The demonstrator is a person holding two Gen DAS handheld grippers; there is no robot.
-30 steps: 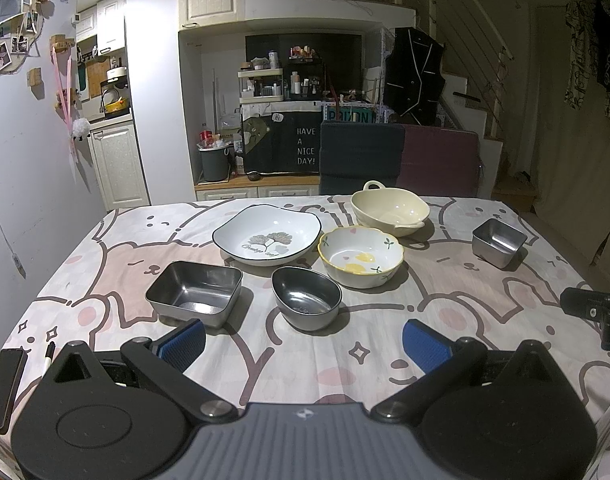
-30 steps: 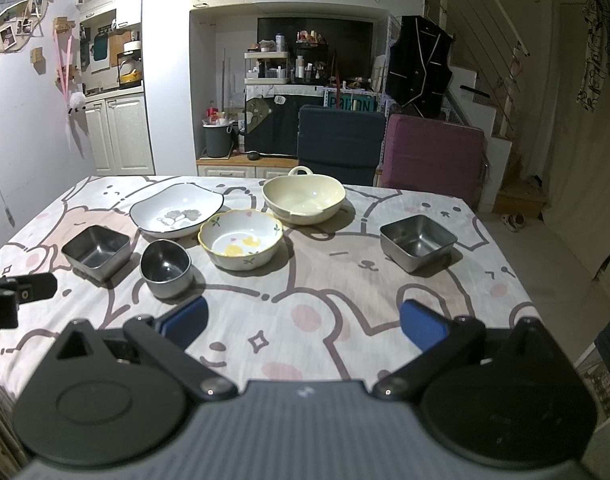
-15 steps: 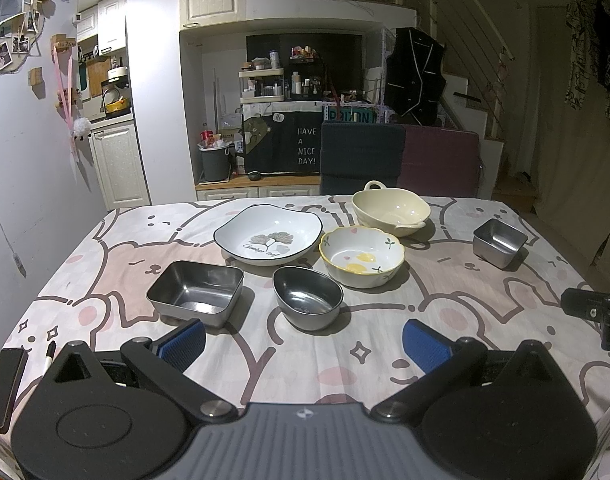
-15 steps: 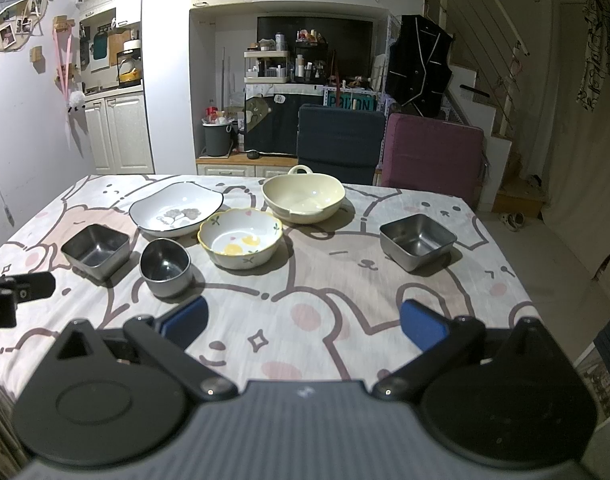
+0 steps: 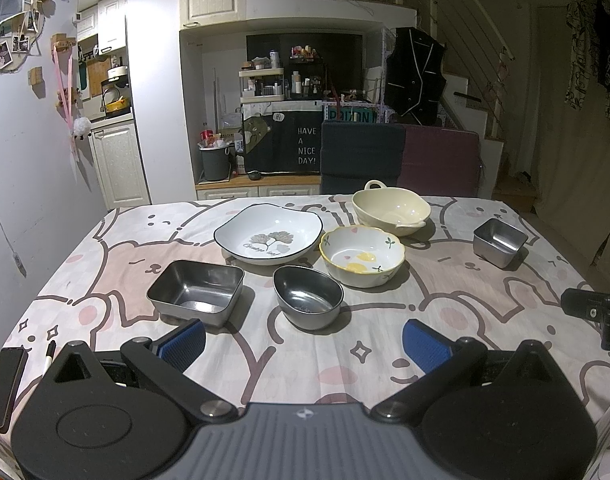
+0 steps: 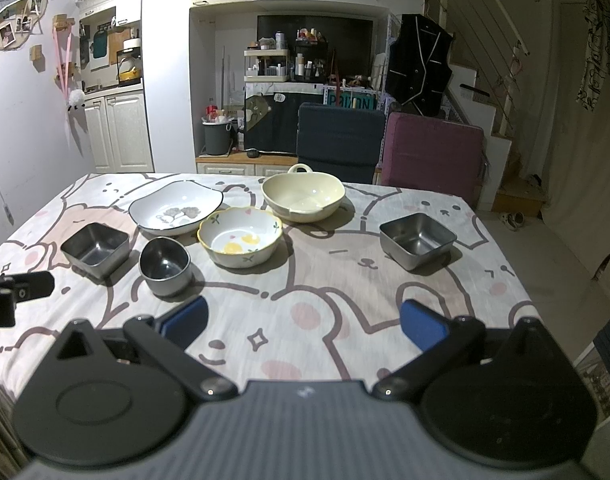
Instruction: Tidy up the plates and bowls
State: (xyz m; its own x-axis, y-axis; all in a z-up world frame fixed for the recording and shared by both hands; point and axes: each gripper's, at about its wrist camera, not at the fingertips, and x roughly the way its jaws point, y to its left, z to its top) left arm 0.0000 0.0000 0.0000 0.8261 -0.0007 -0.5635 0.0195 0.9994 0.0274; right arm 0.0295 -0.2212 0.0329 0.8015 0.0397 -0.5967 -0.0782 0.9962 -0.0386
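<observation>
Nearest, the left tongs [image 5: 303, 346] hang over the front edge of the tabletop [image 5: 385, 344] with their blue pads [image 5: 183, 344] spread wide and nothing between them. The right tongs [image 6: 303, 322] hover likewise over the near edge further right, pads [image 6: 421, 325] wide apart and empty. A phone [image 5: 3, 384] and a pen [image 5: 49, 354] lie at the near left corner.

Just beyond the left tongs sits a rectangular steel dish [image 5: 195, 291], and beside it to the right, apart from it, a small dark oval bowl [image 5: 308, 295]. In the right wrist view the same two stand at the left, the steel dish [image 6: 95, 247] and oval bowl [image 6: 165, 265] close together without touching.

Behind the oval bowl comes a flower-patterned bowl with a yellow rim [image 5: 362, 255], with yellow marks inside it. To its left rests a wide white plate with a leaf print and dark rim [image 5: 269, 238]; whether plate and patterned bowl touch cannot be told. Further back stands a cream bowl with a loop handle [image 5: 391, 208], just behind the patterned one.

Off to the right, well apart from the group, sits a second square steel dish [image 6: 417, 239]. All the dishes rest upright on the bear-print cloth [image 6: 325, 304].

Past the far edge stand a dark blue chair [image 6: 341, 142] and a maroon chair [image 6: 435, 154].
</observation>
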